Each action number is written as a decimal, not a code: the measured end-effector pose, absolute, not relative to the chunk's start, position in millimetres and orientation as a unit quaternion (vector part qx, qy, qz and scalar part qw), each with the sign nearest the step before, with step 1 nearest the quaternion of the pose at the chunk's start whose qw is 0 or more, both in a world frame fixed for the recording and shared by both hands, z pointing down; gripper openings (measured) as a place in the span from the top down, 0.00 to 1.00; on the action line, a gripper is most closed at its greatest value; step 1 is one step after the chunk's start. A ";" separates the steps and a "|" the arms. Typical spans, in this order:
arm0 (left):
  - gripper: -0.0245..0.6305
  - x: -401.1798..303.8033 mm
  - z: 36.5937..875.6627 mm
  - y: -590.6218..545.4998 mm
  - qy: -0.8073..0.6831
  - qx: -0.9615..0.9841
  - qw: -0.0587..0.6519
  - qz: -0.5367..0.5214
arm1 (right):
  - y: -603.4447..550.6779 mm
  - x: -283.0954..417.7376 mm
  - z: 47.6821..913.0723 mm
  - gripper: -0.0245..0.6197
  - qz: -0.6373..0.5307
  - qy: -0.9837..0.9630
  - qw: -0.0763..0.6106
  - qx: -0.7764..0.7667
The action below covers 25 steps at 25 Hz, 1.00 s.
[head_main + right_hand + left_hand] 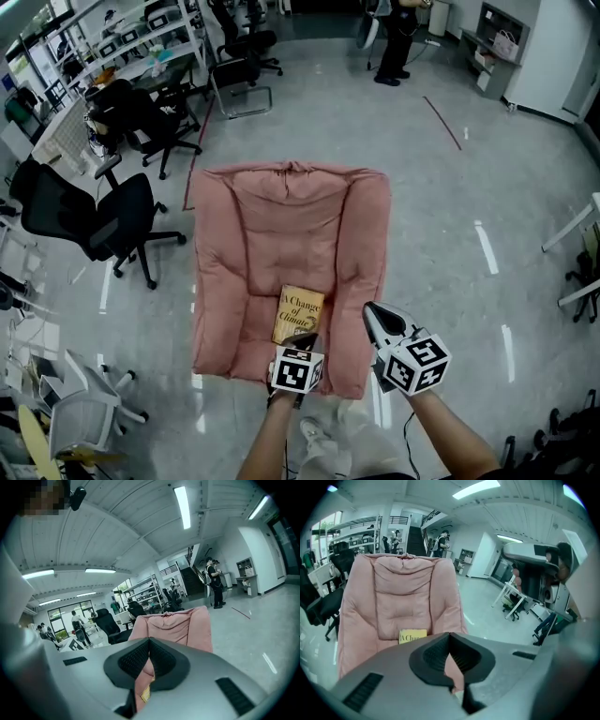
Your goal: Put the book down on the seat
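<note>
Seat: the pink padded seat [234, 234] is filling the centre of the head view, lying open on the pale floor [469, 187], with black office chairs [103, 220] crowding the left edge.

Book: the yellow book [298, 314] is lying flat, cover up, on the seat pan at lower centre, just left of the right-hand bolster. By the look of it, it is already down.

Left gripper: the left gripper [307, 339] is hovering at the seat's front edge, its tip overlapping the book's near edge in the head view. Its jaws are pressing together with nothing between them, and its own view is showing the book out ahead of the tips, not in them.

Right gripper: the right gripper [368, 309] is sitting further right, over the bolster. Its jaws are meeting too, and it is carrying nothing.

Risk, nudging: with the left tip this near the book's front edge, a low or forward pull-away is likely to be shoving the book up the cushion or flipping its cover.

Risk, sliding: the padding is soft and dished, so any knock could be sending the book skidding toward the front lip and off onto the floor.

Risk, snagging: closed jaws dragging across the fabric could be tugging the cushion and shifting the book with it.
</note>
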State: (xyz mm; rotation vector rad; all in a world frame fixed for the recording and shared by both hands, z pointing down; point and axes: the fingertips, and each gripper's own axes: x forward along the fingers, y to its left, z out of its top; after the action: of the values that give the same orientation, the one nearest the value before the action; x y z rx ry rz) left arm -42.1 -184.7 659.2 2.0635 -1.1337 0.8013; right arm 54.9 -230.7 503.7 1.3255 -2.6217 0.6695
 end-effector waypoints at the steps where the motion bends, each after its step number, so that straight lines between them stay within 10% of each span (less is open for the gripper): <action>1: 0.96 -44.1 650.5 -184.7 -0.433 0.788 0.323 0.295 | -229.9 52.7 498.2 0.94 0.218 -0.870 0.063 0.438; 25: 0.96 -103.8 465.3 -148.0 -0.487 0.829 0.227 0.155 | -169.4 -6.6 387.5 0.94 0.131 -0.902 0.046 0.409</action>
State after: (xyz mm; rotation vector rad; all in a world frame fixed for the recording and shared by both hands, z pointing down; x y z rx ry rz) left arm -103.8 -148.0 465.3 2.2831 -1.3423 0.4276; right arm -6.6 -169.4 387.5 1.2493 -2.7536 0.4009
